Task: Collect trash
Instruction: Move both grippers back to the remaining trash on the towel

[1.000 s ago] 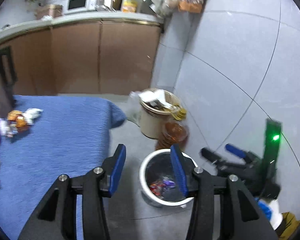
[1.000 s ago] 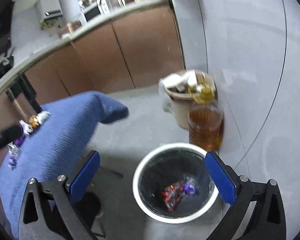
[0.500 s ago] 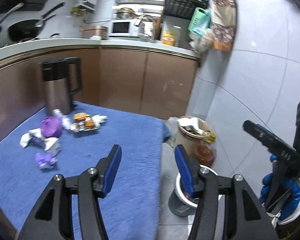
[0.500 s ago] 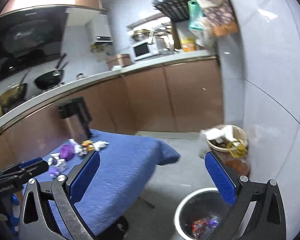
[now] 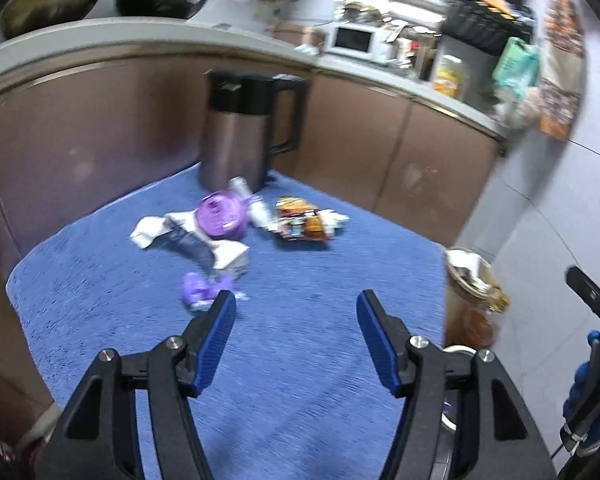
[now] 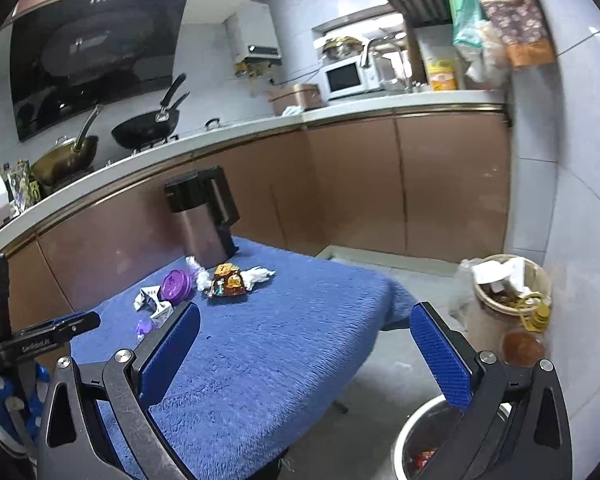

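Note:
Trash lies on the blue-covered table (image 5: 320, 320): a purple round lid (image 5: 222, 215), white crumpled paper (image 5: 188, 236), an orange snack wrapper (image 5: 302, 224) and a small purple wrapper (image 5: 202, 290). My left gripper (image 5: 296, 340) is open and empty above the table, just right of the small purple wrapper. My right gripper (image 6: 306, 354) is open and empty over the table's near right edge. The white bin (image 6: 424, 448) with wrappers inside stands on the floor at lower right. The same trash pile (image 6: 204, 284) shows in the right wrist view.
A metal kettle (image 5: 242, 132) stands behind the trash. A full beige bucket (image 6: 504, 296) and an oil bottle (image 6: 526, 340) stand by the tiled wall. Brown cabinets (image 6: 380, 184) run behind the table.
Both grippers have swung up and left from over the bin to over the table. The trash pile has come closer in the left wrist view.

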Tool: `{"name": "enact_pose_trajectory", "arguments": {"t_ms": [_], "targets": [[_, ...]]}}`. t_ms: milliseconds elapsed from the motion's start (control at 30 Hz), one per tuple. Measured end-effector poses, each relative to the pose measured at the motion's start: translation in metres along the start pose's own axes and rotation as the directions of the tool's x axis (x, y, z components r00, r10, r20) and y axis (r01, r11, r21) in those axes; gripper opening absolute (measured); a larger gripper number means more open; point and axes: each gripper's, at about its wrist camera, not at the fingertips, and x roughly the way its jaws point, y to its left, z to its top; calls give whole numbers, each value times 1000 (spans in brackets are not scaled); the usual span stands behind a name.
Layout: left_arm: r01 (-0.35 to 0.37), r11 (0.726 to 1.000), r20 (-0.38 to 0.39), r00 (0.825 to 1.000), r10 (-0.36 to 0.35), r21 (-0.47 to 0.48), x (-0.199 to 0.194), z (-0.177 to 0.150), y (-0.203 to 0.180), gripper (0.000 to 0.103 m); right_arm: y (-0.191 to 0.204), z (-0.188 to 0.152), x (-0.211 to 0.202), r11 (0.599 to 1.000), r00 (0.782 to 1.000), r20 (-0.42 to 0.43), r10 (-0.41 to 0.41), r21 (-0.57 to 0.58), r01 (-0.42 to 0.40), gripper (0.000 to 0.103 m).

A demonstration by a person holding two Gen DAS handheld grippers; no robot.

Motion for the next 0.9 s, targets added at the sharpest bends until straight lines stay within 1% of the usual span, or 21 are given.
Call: {"name": "enact_pose_trajectory", "arguments": {"t_ms": [100,167,200,267,433,533,600,733,767,867,900], "targets": [[-39,998,-51,998,37,-41,29,10,19,62,5,4,30,999,999,-38,36,-23,-37,103],[-66,995,-96,994,59,-75,54,17,33,62,9,6,52,997,996,-64,57,-45,-60,103],[-79,992,-122,990,67,-94,70,22,42,62,11,6,60,997,995,-73,61,-51,-65,103],[-99,987,-162,984,78,-125,93,28,54,62,15,6,90,994,991,-109,82,-66,-90,103],[-152,967,-246,964,100,-206,149,45,81,62,25,6,150,987,977,-179,118,-91,-136,103],[-191,954,-278,953,123,-233,173,53,92,62,35,8,186,980,967,-212,141,-105,-166,103],[-216,945,-309,941,135,-246,187,54,99,62,41,11,209,976,960,-232,159,-110,-188,103],[-235,938,-355,925,136,-255,209,51,106,62,58,14,255,964,940,-275,203,-111,-240,103],[-227,937,-352,927,125,-264,212,51,107,63,64,14,269,960,933,-290,214,-116,-256,103],[-213,938,-354,929,108,-273,215,51,108,63,82,16,302,947,914,-327,241,-127,-296,103],[-211,939,-356,929,105,-273,216,51,108,63,91,17,317,939,904,-346,253,-137,-315,103]]}}
